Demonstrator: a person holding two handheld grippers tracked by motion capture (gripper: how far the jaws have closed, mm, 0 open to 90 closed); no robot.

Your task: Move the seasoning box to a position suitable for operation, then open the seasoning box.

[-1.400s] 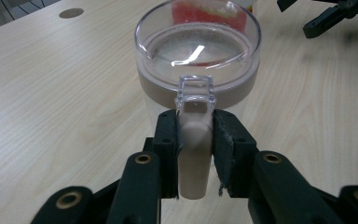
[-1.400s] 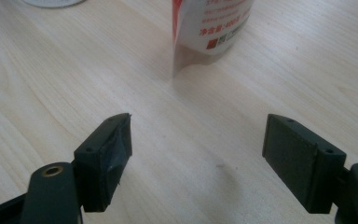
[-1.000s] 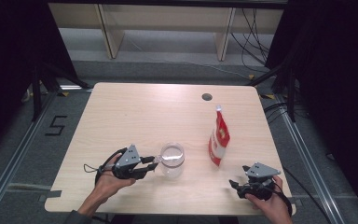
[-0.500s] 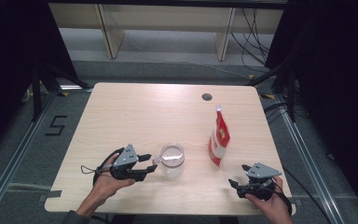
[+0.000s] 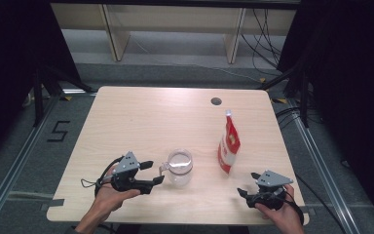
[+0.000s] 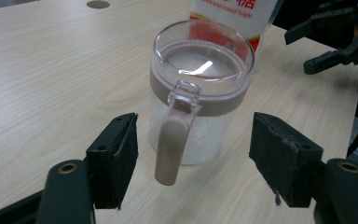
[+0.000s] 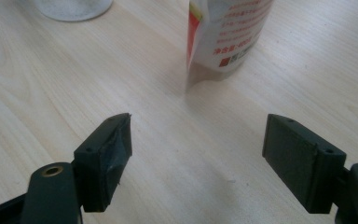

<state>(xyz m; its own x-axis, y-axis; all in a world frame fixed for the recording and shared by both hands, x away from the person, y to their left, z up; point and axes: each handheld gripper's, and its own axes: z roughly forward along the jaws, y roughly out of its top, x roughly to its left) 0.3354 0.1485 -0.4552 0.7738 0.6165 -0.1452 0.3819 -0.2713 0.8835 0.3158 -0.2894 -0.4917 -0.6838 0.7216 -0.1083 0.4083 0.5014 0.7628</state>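
Left gripper (image 5: 153, 171), jaws spread wide, now drawn back a little leftward from the clear jar (image 5: 179, 167) compared with a second ago; beige handle (image 6: 172, 140) between the open jaws, untouched. Jar upright near the table's (image 5: 141, 117) near edge, left of the red-and-white sugar pouch (image 5: 228, 145). Right gripper (image 5: 248, 184), also wide open and empty, unmoved at the near right corner, pointing toward the pouch.

Left gripper (image 5: 152, 172): jaws spread wide, held low in the left hand (image 5: 108, 195). Right gripper (image 5: 248, 184): jaws likewise parted, hand-held.
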